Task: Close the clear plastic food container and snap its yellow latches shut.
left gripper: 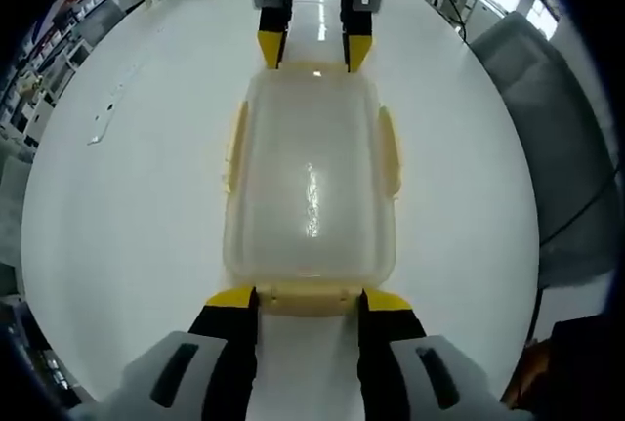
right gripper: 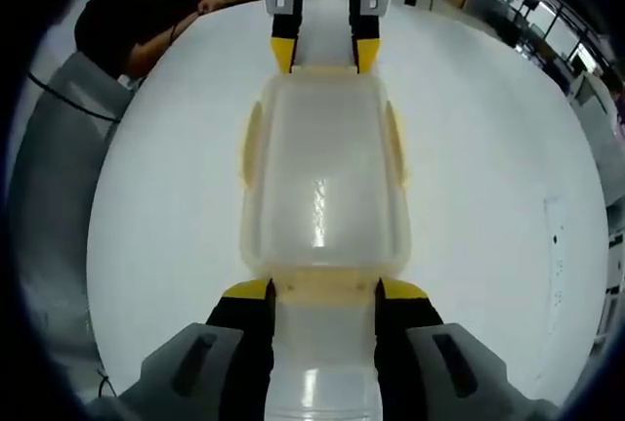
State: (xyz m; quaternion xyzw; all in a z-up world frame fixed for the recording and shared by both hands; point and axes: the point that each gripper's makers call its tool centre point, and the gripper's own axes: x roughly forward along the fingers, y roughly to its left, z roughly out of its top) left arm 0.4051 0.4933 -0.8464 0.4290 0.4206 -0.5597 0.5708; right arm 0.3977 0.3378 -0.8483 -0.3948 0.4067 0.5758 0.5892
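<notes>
**Two grippers at opposite ends of the lidded container**

The container sat lid-down-closed on the white table, its long sides flanked by yellow latches. The left gripper stood at the container's near end, jaws spread wide on either side of the end latch, tips touching its corners. The right gripper stood likewise at the opposite end, jaws equally wide. A grey chair stood beside the table.
</notes>
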